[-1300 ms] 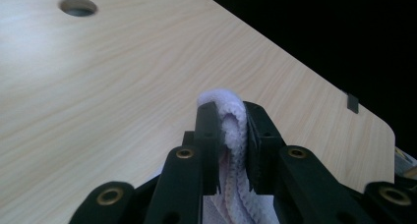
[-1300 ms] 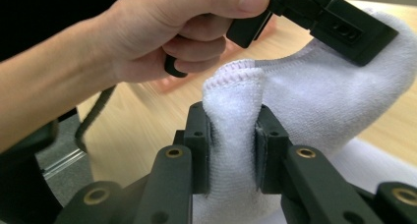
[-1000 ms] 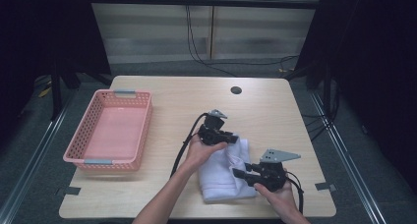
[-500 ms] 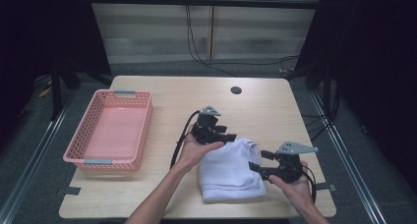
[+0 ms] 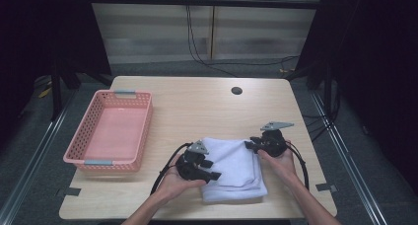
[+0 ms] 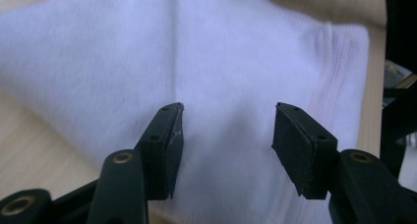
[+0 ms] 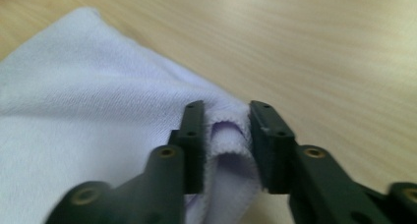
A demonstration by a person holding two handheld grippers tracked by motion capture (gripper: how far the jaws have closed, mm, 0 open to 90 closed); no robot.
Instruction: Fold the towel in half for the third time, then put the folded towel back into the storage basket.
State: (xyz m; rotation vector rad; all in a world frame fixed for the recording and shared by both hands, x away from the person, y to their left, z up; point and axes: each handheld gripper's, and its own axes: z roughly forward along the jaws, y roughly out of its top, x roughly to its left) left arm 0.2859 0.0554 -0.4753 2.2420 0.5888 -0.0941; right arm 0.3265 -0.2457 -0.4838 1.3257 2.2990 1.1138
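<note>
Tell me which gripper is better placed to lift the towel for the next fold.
Right. The right gripper has a bunched edge of the white towel between its just-closing pads, at the towel's right side. The left gripper has been opening: its jaws stand apart over flat cloth, gripping nothing, so it would probably need repositioning.

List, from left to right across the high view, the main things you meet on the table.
Pink basket → left tool → white folded towel → right tool.
</note>
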